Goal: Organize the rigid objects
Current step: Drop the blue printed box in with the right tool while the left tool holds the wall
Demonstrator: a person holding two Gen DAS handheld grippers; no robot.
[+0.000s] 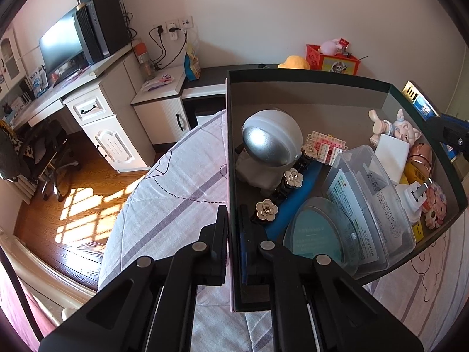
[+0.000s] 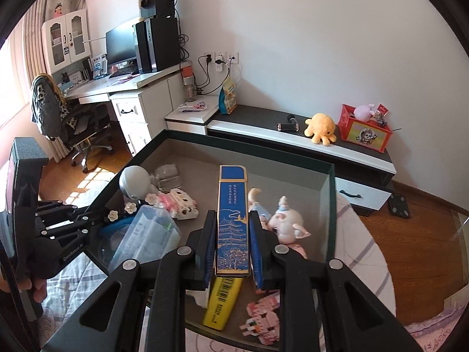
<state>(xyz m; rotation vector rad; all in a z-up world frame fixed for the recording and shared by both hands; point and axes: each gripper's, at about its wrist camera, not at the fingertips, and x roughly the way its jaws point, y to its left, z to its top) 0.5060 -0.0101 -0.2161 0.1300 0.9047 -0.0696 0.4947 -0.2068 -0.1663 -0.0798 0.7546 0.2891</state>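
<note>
A dark open box (image 1: pixel 307 94) sits on the bed, filled with small items: a silver astronaut figure (image 1: pixel 271 142), a flower hair clip (image 1: pixel 280 193), clear plastic cases (image 1: pixel 369 205), a pig figurine (image 1: pixel 401 129) and a white plug (image 1: pixel 410 198). My left gripper (image 1: pixel 233 243) is shut on the box's left wall. My right gripper (image 2: pixel 233 245) is shut on a tall blue and gold box (image 2: pixel 233 217), held over the open box (image 2: pixel 329 205). That blue box shows at the right edge of the left wrist view (image 1: pixel 419 99). The left gripper also shows in the right wrist view (image 2: pixel 88 220).
A yellow box (image 2: pixel 224 302) and pink block toys (image 2: pixel 262 319) lie under my right gripper. The striped bed cover (image 1: pixel 176 193) lies beneath the box. A desk with monitor (image 2: pixel 120 45), a chair (image 2: pixel 85 129), and a low cabinet (image 2: pixel 263 118) with a yellow plush (image 2: pixel 321 127) and red toy box (image 2: pixel 365 127) stand behind.
</note>
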